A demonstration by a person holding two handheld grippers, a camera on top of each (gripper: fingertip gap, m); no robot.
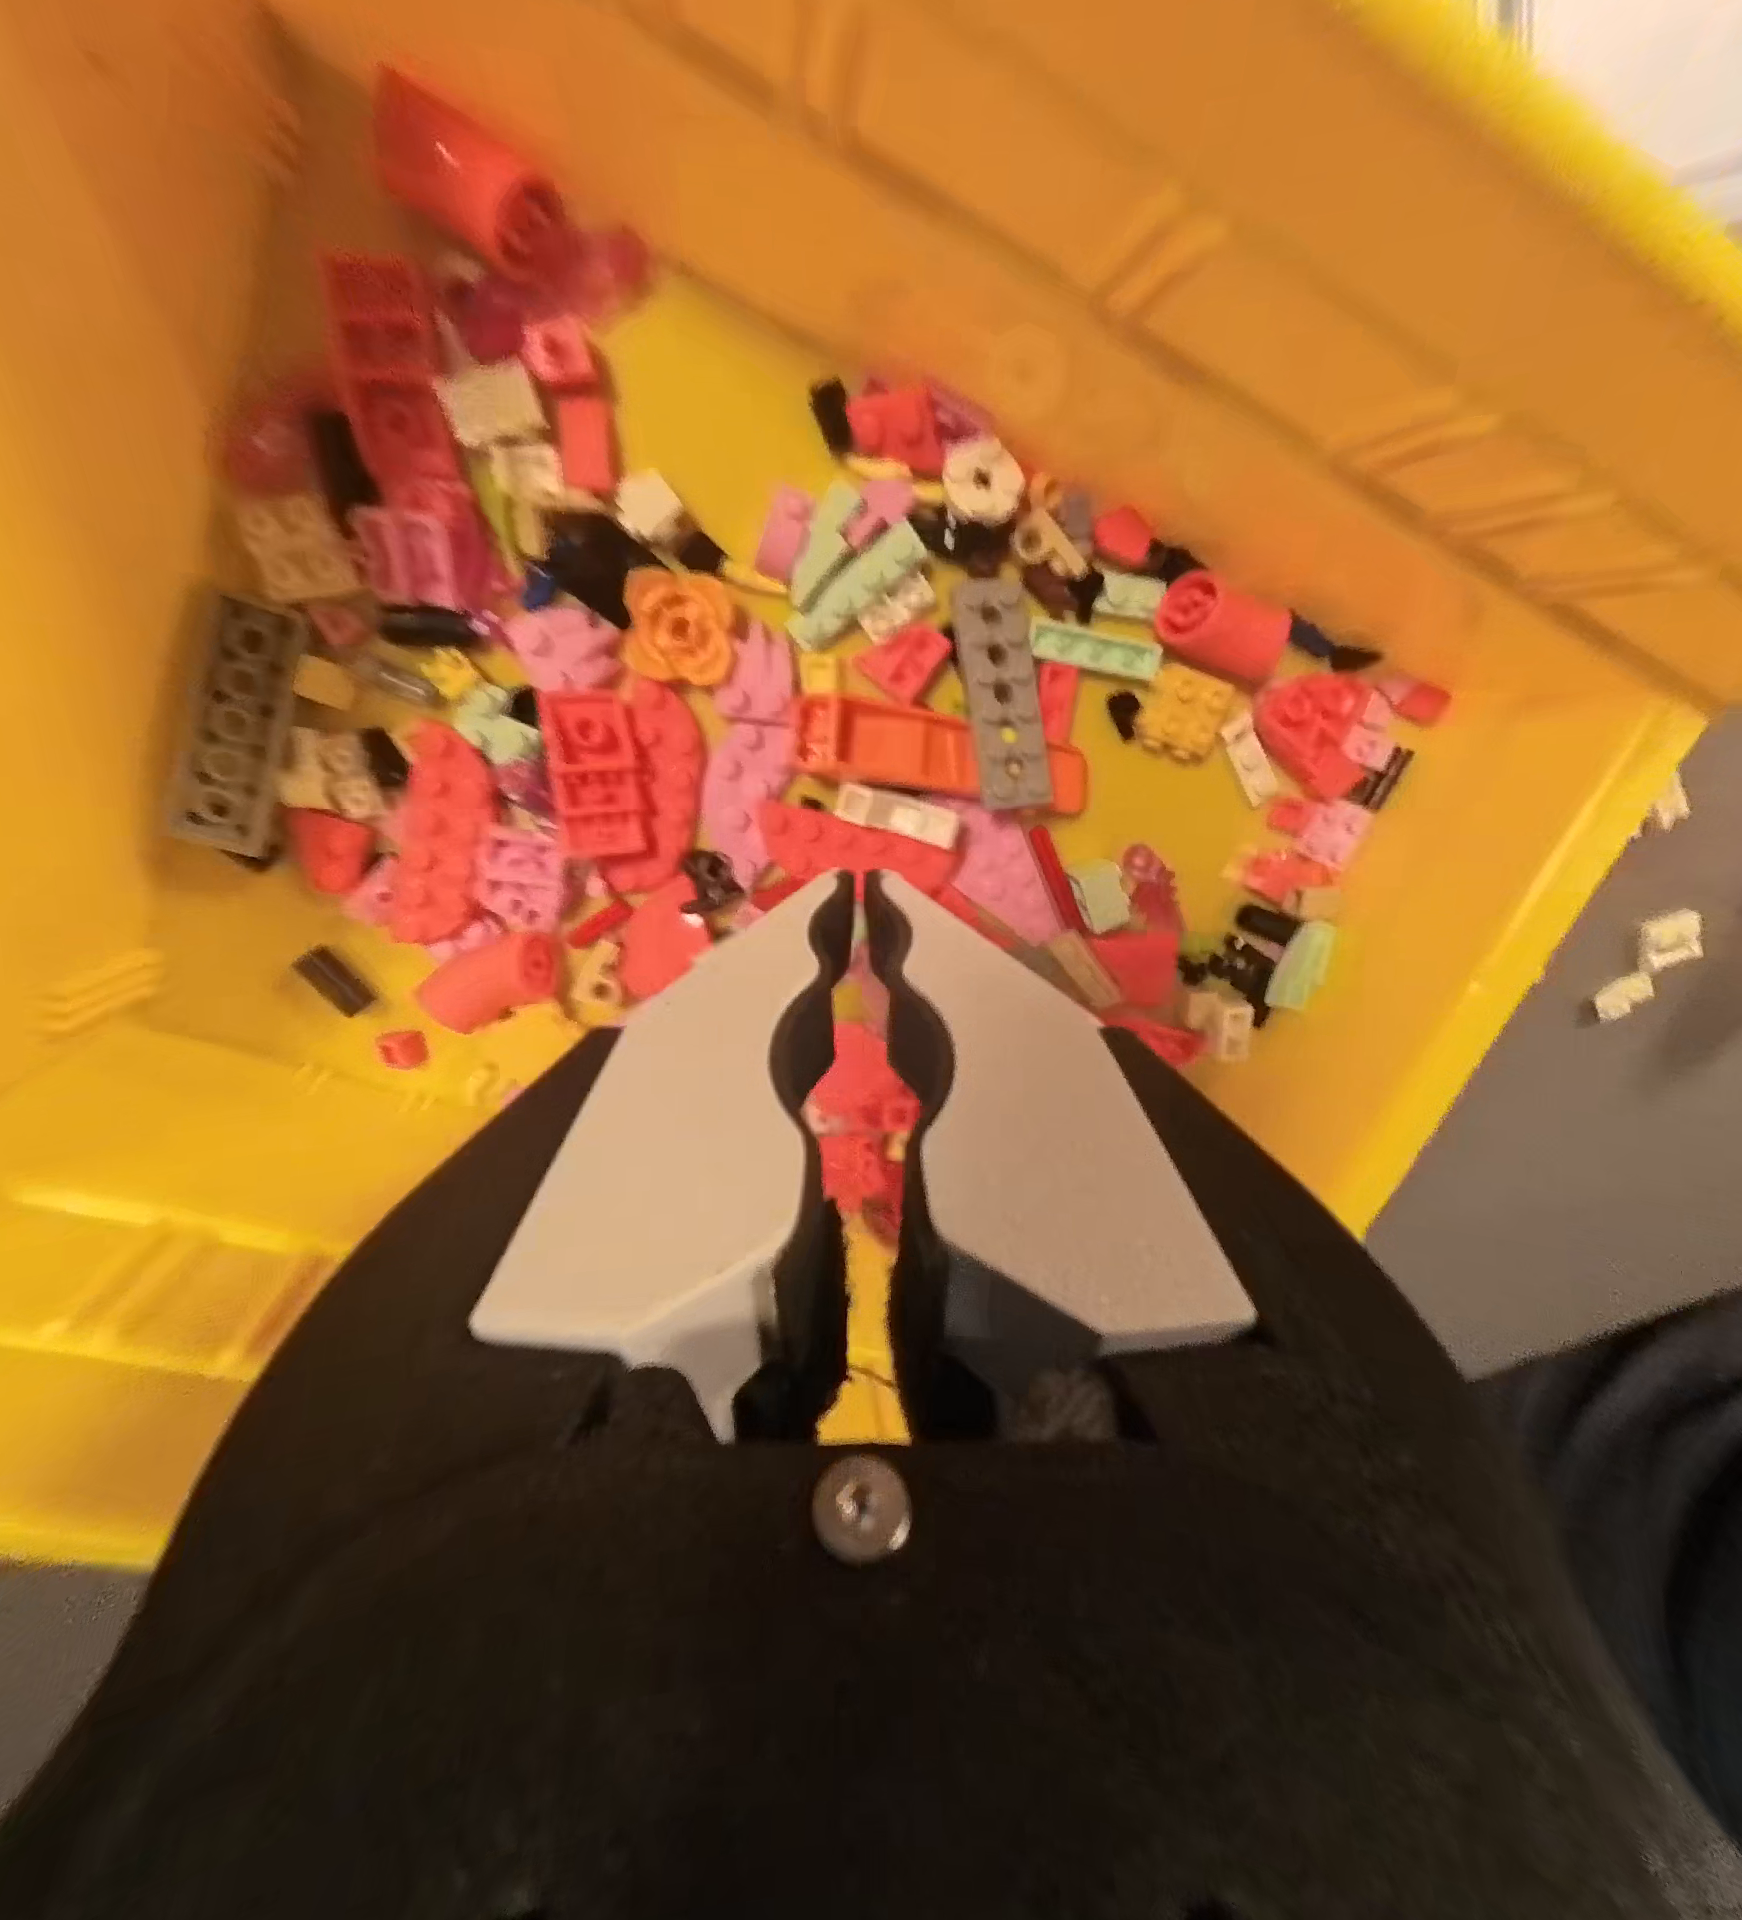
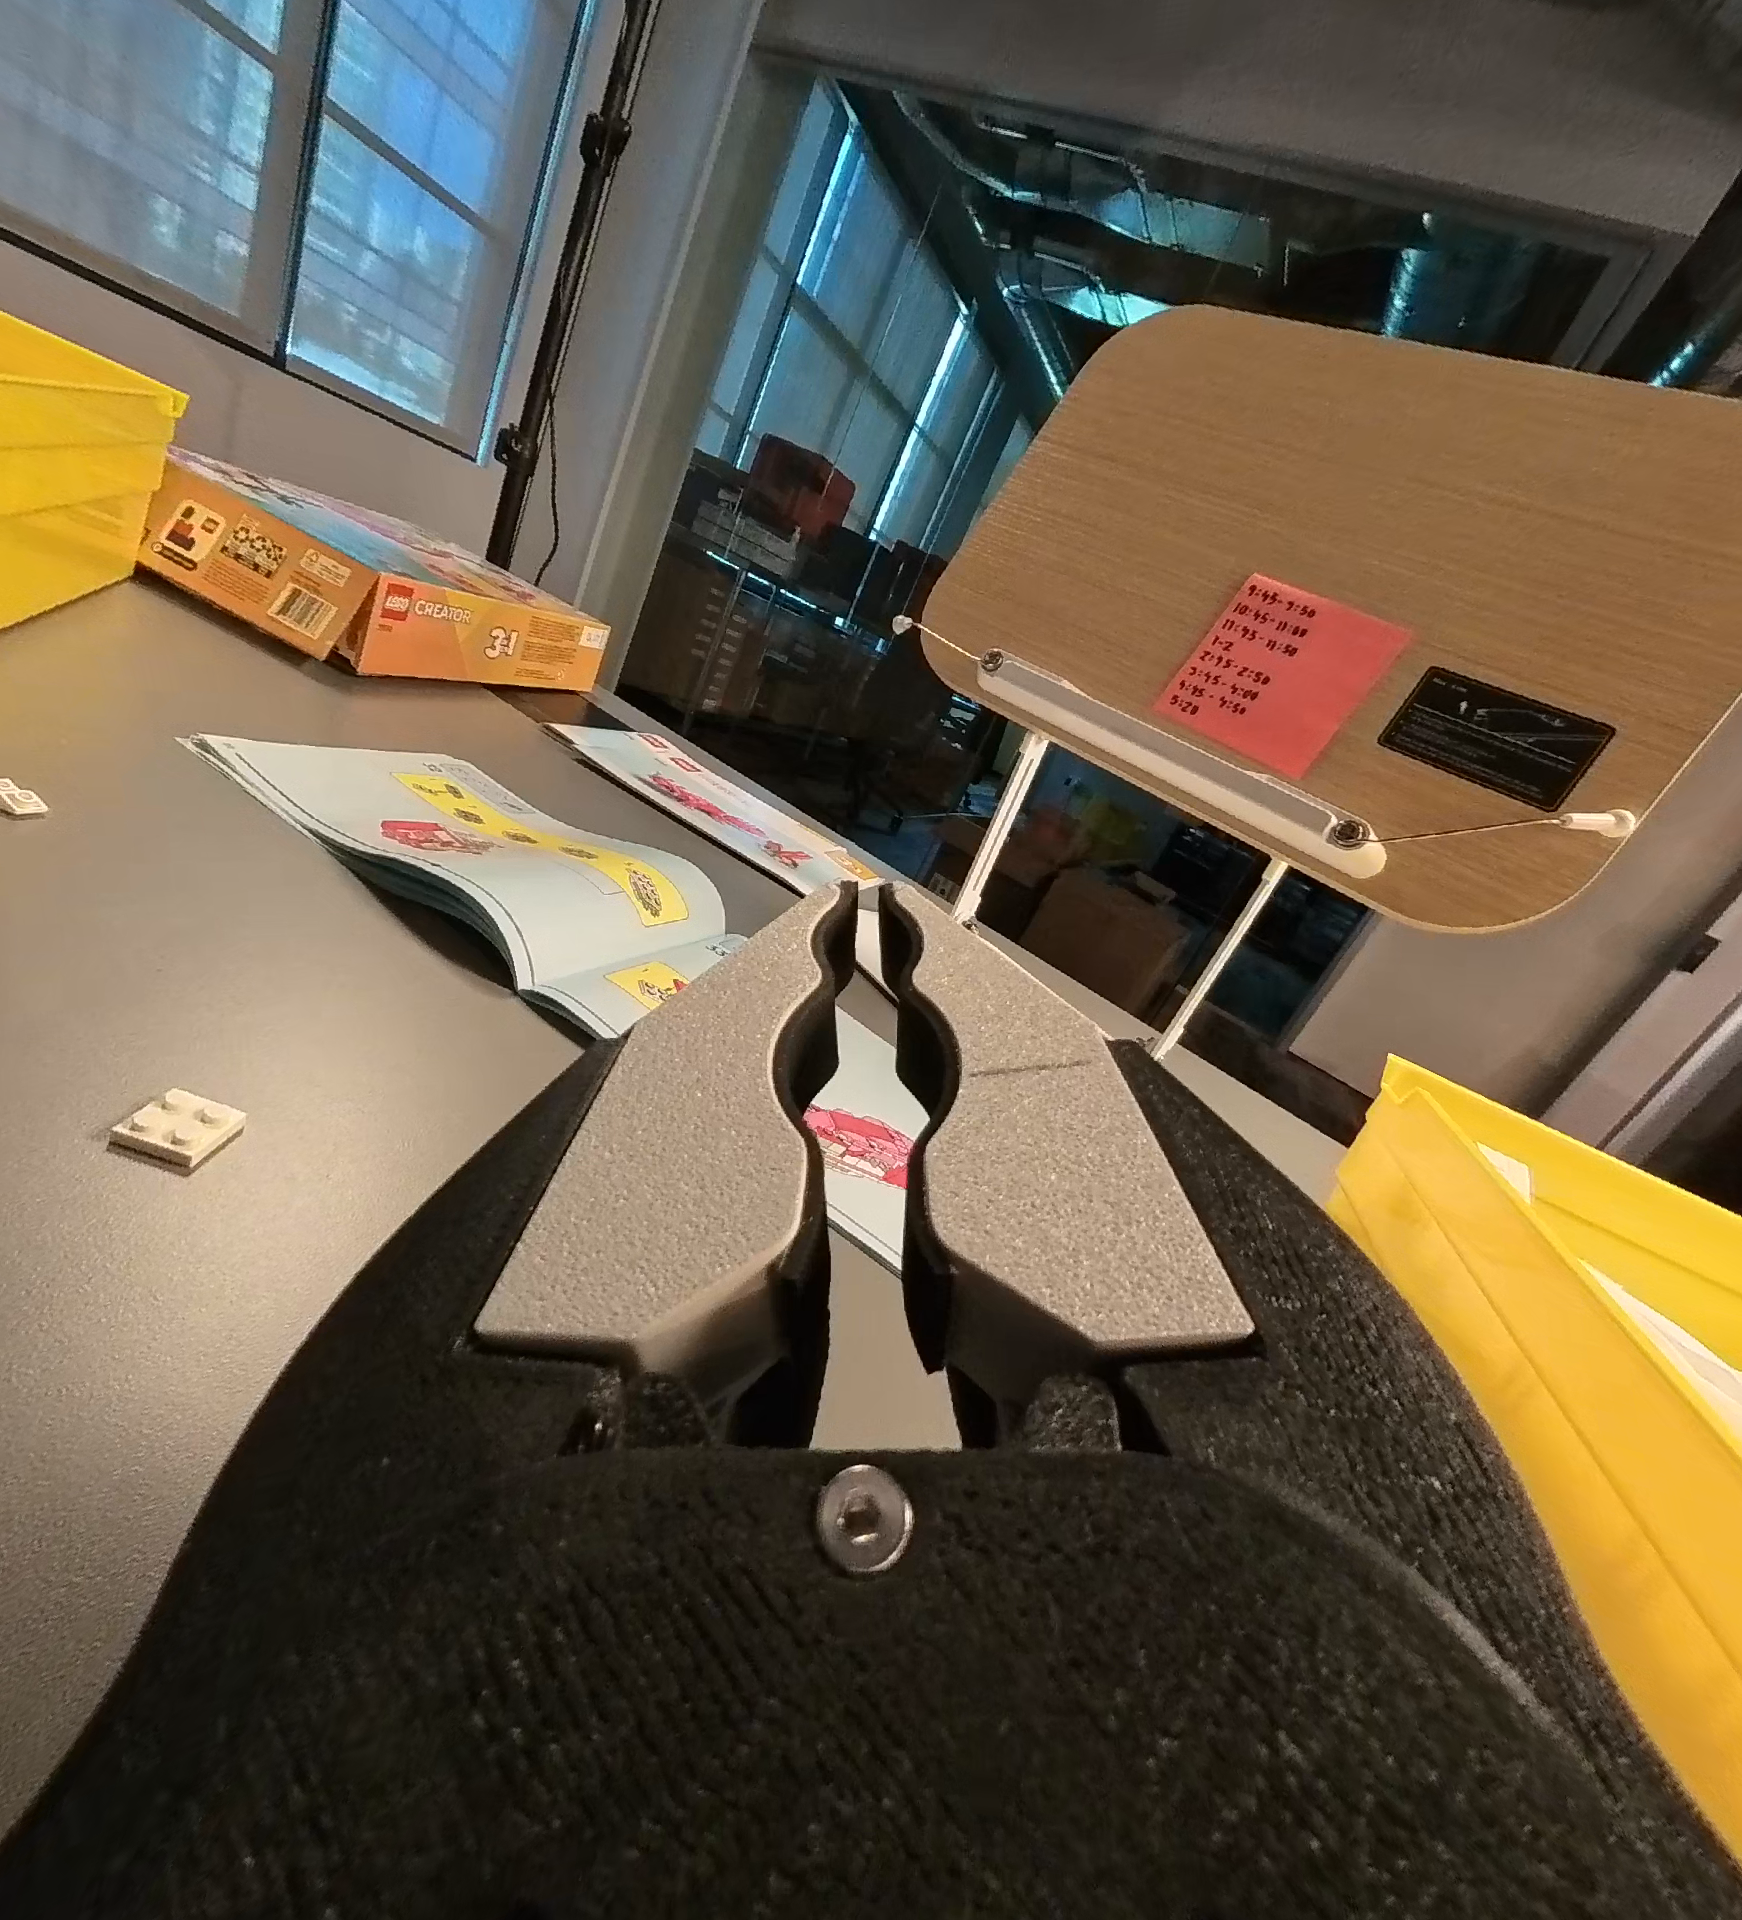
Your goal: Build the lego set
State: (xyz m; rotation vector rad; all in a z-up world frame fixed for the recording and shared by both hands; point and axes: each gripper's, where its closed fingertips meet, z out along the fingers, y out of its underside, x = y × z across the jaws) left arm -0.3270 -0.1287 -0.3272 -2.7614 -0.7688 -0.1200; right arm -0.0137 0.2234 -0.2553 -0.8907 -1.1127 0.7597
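Observation:
In the left wrist view my left gripper (image 1: 859, 883) is inside a yellow bin (image 1: 1158, 260), just above a pile of small toy bricks, mostly coral, pink and red. Its fingers are shut, with only a thin slit between the tips. The tips are at the near edge of a coral curved plate (image 1: 846, 842). I cannot tell whether they touch it. An orange flower piece (image 1: 680, 629) and a grey holed plate (image 1: 1002, 696) lie farther in. My right gripper (image 2: 867, 894) is shut with nothing between its tips. It hovers over a grey table (image 2: 171, 987) beside an open instruction booklet (image 2: 493, 862).
A white square plate (image 2: 178, 1129) and small white pieces (image 2: 10, 795) lie on the table. An orange box (image 2: 379, 603) and a second booklet (image 2: 721, 810) lie farther back. Yellow bins stand at the left (image 2: 15, 488) and right (image 2: 1573, 1299). A wooden board (image 2: 1418, 520) on a stand is behind. The right gripper is farther from the orange flower piece (image 1: 680, 629), some 50 cm, than the left, some 6 cm.

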